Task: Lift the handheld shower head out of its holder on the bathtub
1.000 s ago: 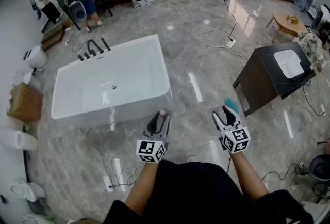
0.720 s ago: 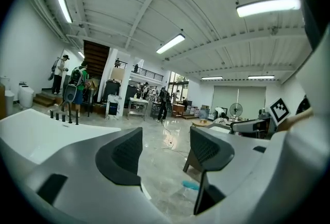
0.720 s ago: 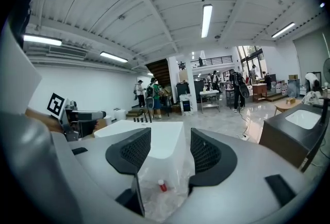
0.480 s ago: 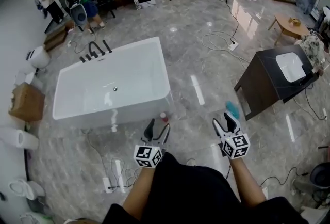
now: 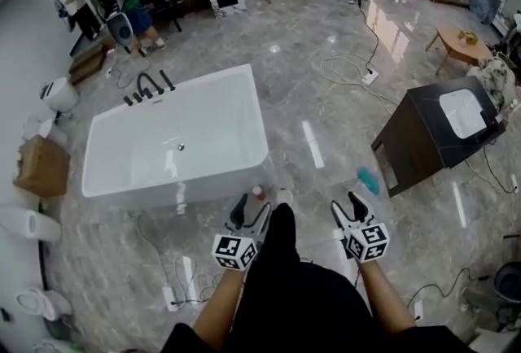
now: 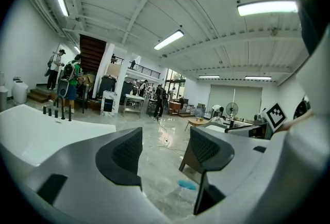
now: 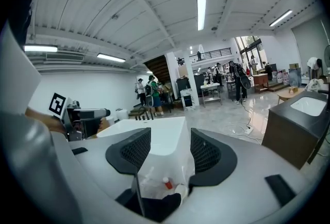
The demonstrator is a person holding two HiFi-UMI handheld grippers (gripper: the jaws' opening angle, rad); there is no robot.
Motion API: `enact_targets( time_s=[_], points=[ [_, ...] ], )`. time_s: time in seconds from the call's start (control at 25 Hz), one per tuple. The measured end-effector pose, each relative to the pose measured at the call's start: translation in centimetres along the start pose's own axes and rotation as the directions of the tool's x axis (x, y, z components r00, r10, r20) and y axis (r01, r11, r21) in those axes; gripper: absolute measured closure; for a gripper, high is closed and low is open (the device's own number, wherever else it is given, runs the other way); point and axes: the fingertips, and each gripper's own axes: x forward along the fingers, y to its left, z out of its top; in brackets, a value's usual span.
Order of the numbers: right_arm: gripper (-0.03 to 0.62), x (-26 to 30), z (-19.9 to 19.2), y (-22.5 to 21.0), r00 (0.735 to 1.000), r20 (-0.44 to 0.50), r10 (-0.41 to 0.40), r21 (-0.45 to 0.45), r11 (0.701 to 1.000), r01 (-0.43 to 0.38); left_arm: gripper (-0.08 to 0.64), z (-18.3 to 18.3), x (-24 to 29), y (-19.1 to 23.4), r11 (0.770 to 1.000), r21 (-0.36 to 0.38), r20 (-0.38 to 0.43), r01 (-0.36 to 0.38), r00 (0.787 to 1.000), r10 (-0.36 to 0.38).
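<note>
The white bathtub [image 5: 122,180] stands on the grey marble floor at the centre left. On its far left rim is a row of black fittings [image 5: 148,86], among them the handheld shower head in its holder, also small in the left gripper view [image 6: 58,110]. My left gripper [image 5: 250,213] and right gripper [image 5: 348,207] hover low in front of me, well short of the tub and far from the fittings. Both are open with nothing between the jaws. In the right gripper view the right gripper [image 7: 170,153] faces the tub's near end [image 7: 154,135]. The left gripper [image 6: 165,153] looks past the tub [image 6: 31,132].
A small red-capped bottle [image 5: 259,192] sits by the tub's near corner and a blue thing [image 5: 368,177] lies on the floor. A dark vanity with a white basin [image 5: 440,132] stands right. Cables [image 5: 350,67], a cardboard box [image 5: 39,164] and people [image 5: 122,2] are around.
Both grippers have opened wider and sunk lower, closer to my body. My dark-clad leg now shows between them. The view has shifted slightly towards the tub.
</note>
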Motion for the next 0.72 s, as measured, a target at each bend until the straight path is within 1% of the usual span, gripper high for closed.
enact_targets(
  time_s=[0.2, 0.36, 0.52, 0.72],
  points=[
    [0.382, 3.9, 1.2, -2.1, 1.000, -0.021, -0.015, -0.015, 1.000, 0.015, 0.293, 0.7, 6.0, 2.1, 0.999, -0.016, 0.006, 0.037, 0.999, -0.037],
    [0.382, 9.1, 3.0, -3.9, 0.999, -0.042, -0.008, -0.041, 0.999, 0.007, 0.291, 1.3, 10.5, 6.0, 0.995, -0.096, 0.015, 0.011, 1.000, -0.010],
    [0.382, 15.4, 5.4, -6.1, 0.998, -0.067, 0.006, -0.062, 0.998, -0.011, 0.288, 2.0, 16.0, 9.6, 0.996, -0.084, -0.022, 0.016, 1.000, -0.018],
    [0.383, 23.4, 10.3, -9.1, 0.998, -0.055, -0.026, -0.035, 0.999, 0.024, 0.285, 5.6, 22.5, 15.0, 0.995, -0.097, -0.023, -0.002, 1.000, 0.000]
  ],
)
